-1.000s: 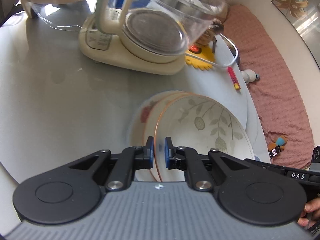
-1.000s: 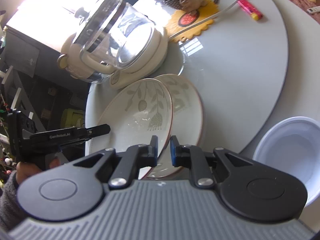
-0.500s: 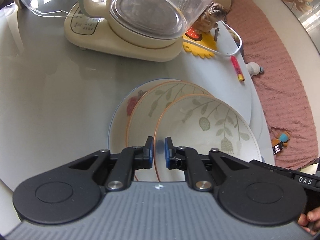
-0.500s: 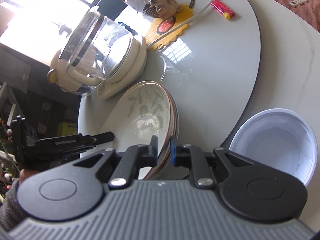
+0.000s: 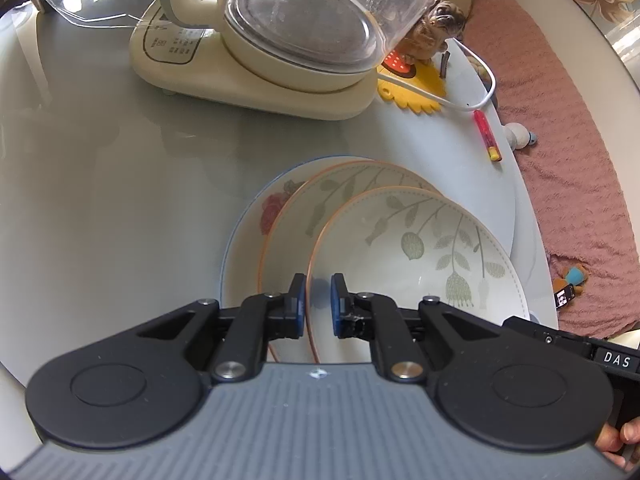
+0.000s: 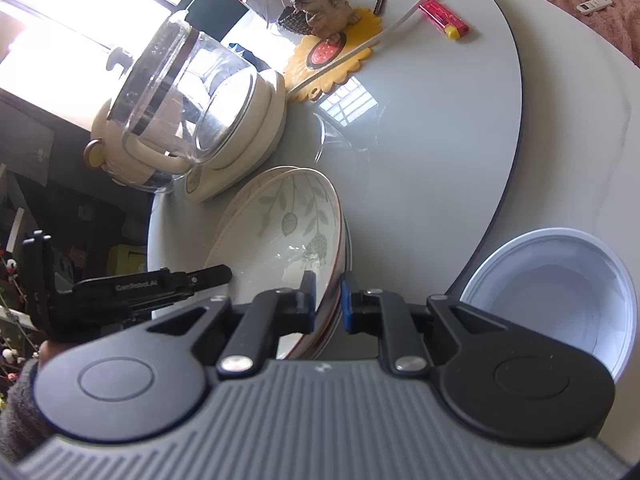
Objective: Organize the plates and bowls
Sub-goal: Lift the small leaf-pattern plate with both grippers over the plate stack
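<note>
A leaf-patterned bowl [image 5: 420, 252] with an orange rim is held tilted above a second leaf-patterned plate [image 5: 344, 188] and a rose plate [image 5: 260, 216] stacked on the grey table. My left gripper [image 5: 319, 300] is shut on the bowl's near rim. My right gripper [image 6: 328, 298] is shut on the opposite rim of the same bowl [image 6: 280, 236]. The plates under it show only as edges in the right wrist view. A white bowl [image 6: 556, 300] sits at the table edge, right of my right gripper.
A cream kettle base with a glass jug [image 5: 288, 40] stands just behind the plates. A yellow sunflower mat [image 5: 408, 88] with a dog figurine [image 5: 436, 32], a white cable and a red lighter [image 5: 486, 136] lie toward the far right edge. A pink rug covers the floor.
Both grippers have carried the leaf bowl toward the plate stack; it now overlaps the two lower plates more. Both grips are unchanged.
</note>
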{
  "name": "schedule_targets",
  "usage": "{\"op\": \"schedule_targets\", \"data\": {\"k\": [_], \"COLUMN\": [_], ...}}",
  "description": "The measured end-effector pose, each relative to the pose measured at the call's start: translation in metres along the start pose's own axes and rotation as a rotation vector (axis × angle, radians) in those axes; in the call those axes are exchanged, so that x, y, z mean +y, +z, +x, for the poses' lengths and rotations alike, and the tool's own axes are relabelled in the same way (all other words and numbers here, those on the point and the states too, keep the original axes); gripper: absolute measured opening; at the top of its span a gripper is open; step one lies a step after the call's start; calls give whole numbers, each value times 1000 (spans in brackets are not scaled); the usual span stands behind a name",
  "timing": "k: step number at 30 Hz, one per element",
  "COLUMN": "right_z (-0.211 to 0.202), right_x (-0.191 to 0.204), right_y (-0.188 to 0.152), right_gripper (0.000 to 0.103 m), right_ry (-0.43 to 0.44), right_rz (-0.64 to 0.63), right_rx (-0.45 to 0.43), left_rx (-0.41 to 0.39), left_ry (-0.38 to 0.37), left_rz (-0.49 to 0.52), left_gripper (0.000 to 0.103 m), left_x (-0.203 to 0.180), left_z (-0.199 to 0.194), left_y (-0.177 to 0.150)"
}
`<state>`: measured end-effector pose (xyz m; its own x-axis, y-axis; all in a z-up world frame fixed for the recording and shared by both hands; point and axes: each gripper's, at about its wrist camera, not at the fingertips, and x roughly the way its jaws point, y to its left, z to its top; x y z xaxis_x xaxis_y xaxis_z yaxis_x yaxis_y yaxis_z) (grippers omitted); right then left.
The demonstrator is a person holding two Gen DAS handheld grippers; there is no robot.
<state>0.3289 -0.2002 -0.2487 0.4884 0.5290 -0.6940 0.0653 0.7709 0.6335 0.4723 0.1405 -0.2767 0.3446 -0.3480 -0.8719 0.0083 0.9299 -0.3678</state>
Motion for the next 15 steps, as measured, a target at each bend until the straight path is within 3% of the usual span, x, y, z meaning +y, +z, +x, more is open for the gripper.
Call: {"op": "schedule_targets", "data": {"k": [15], "right_z": [17], "right_x": [8], "right_y": [6], "right_gripper": [16], "right_ry": [-34], "right_rz": [-24], "right_rx": [21], "left_rx": [23], "left_ry": [56], "left_rz": [-5], "left_gripper": [14], "left_x": [-3], "left_z": [-1], "left_y": [3]}}
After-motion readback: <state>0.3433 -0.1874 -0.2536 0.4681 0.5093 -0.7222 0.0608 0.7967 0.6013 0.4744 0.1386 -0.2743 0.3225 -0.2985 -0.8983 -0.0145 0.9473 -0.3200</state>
